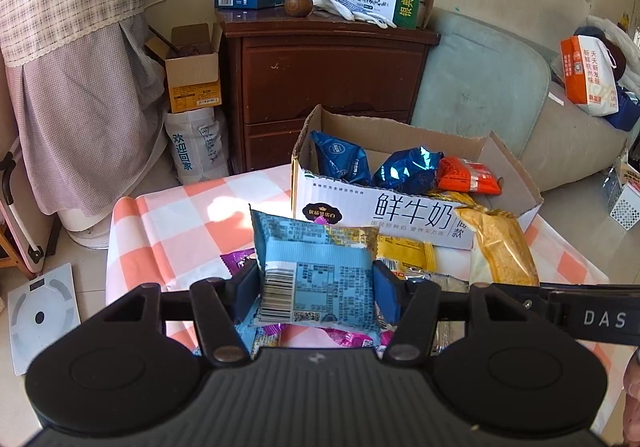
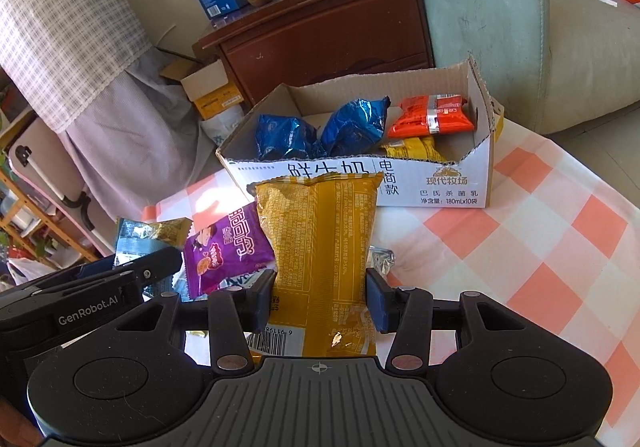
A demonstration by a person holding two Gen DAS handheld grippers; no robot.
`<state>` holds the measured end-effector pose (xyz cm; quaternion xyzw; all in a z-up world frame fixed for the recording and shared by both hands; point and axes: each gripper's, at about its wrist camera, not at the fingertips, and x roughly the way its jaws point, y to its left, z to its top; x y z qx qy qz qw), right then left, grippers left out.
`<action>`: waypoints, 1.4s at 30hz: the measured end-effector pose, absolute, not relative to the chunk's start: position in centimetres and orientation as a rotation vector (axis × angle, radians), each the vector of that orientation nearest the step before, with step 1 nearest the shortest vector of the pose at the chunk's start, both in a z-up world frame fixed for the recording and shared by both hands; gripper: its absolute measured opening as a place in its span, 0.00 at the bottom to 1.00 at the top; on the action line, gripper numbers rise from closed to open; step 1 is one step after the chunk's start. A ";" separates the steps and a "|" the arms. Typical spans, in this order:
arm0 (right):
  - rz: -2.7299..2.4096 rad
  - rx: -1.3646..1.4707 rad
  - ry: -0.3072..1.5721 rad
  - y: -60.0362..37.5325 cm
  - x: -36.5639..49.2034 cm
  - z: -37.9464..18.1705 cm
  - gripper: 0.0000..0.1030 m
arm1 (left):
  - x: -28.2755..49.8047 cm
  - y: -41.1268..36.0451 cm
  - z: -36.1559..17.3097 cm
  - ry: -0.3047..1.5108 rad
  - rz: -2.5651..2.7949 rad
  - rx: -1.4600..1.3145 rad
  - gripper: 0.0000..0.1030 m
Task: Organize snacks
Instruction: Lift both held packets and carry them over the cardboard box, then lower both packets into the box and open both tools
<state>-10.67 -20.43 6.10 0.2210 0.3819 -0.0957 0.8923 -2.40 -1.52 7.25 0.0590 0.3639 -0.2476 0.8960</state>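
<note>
Left gripper [image 1: 316, 287]: clamped on light-blue foil snack packet [image 1: 316, 267], raised above pink-checked tablecloth [image 1: 160, 239]. Right gripper [image 2: 320, 297]: clamped on mustard-yellow plastic snack bag [image 2: 320, 231], upright before open white cardboard milk carton [image 2: 436, 183] containing blue, orange, yellow packets.

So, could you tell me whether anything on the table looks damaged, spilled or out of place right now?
Nothing looks spilled. The cardboard box has a roughly torn top edge, which seems how it was opened. Loose packets, such as the purple packet, lie jumbled on the tablecloth, apparently unsorted. Each gripper holds one packet upright.
</note>
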 end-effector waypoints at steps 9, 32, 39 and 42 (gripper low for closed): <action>-0.254 0.387 0.777 -20.5 -8.3 6.5 0.44 | 0.2 -3.7 8.0 0.724 -0.498 0.114 0.56; -0.366 0.363 0.736 -23.2 -4.0 7.0 0.44 | 5.8 -8.6 8.8 0.689 -0.490 0.050 0.56; -0.387 0.378 0.716 -24.4 -3.2 7.0 0.44 | 7.2 -10.0 8.7 0.691 -0.515 0.043 0.56; -0.403 0.381 0.704 -25.0 -2.6 6.9 0.44 | 7.7 -10.6 8.6 0.697 -0.524 0.034 0.56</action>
